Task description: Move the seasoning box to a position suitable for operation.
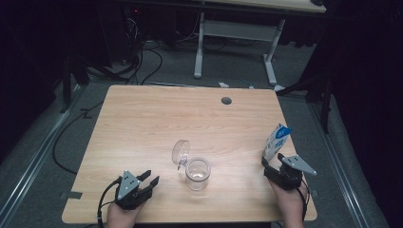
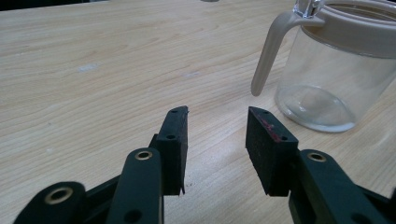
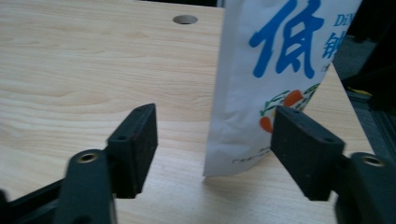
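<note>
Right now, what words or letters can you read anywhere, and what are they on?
"低", big and blue, on the white pouch.
"Di", cut off at the picture's edge, on the same pouch.
Another blue character beside it is cut off; the tiny print at the bottom is too small to read.
The glass jar bears no writing.

The tabletop [image 1: 142, 123] is pale wood with a fine straight grain, and a small dark grey round hole [image 1: 226, 100] sits near its far edge. The jar [image 1: 197, 174] is clear glass with a beige collar and a beige handle [image 2: 270, 51]; its raised lid [image 1: 180, 152] looks clear as well, though the high view is too small to be sure. The pouch [image 1: 276, 141] is white, printed with large blue characters [image 3: 286, 39] and a small orange and green motif [image 3: 286, 103] lower down. The left tongs [image 1: 147, 180] are black under a grey plate, with a faint red smear on one pad [image 2: 270, 128]. The right tongs [image 1: 272, 159] are black, likewise under a grey plate. The floor [image 1: 228, 66] is grey.
</note>
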The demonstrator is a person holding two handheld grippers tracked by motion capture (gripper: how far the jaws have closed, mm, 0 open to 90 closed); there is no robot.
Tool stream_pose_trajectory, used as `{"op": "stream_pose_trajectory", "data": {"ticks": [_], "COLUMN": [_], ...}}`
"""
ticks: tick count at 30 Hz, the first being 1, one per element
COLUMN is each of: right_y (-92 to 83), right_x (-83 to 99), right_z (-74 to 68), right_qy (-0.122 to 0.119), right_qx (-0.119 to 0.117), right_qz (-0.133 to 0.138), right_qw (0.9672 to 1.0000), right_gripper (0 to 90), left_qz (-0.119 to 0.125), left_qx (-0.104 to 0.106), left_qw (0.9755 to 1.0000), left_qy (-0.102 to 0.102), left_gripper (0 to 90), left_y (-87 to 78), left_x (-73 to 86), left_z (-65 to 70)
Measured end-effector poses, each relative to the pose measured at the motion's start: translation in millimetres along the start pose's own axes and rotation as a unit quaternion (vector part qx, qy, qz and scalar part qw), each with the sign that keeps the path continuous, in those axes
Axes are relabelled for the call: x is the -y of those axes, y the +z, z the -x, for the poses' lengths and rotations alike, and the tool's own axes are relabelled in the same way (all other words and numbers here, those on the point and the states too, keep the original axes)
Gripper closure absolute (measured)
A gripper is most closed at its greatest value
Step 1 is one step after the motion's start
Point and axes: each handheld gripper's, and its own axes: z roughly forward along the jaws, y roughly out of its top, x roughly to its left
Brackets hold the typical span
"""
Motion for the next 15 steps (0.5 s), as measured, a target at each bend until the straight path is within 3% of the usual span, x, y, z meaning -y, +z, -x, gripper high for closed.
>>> {"op": "stream_pose_trajectory", "data": {"ticks": [6, 10, 15], "right_y": [16.3, 27.9, 36.0], "right_x": [-6.4, -10.6, -14.3], "right_z": [7.8, 11.3, 7.4], "right_qy": [0.010, 0.019, 0.009], "right_qx": [0.041, 0.047, 0.070], "right_qz": [-0.004, -0.011, -0.018], "right_qw": [0.9991, 0.9987, 0.9973], "right_gripper": [20.5, 18.3, 23.7], "left_qz": [0.014, 0.021, 0.033], "left_qx": [-0.009, -0.018, -0.031], "left_qw": [0.9999, 0.9996, 0.9990], "left_qy": [0.003, 0.002, -0.004], "left_gripper": [59.5, 59.5, 59.5], "left_y": [-16.5, -25.1, -33.5], "left_x": [-1.2, -2.6, -6.4], "left_z": [-1.1, -3.9, -9.4]}}
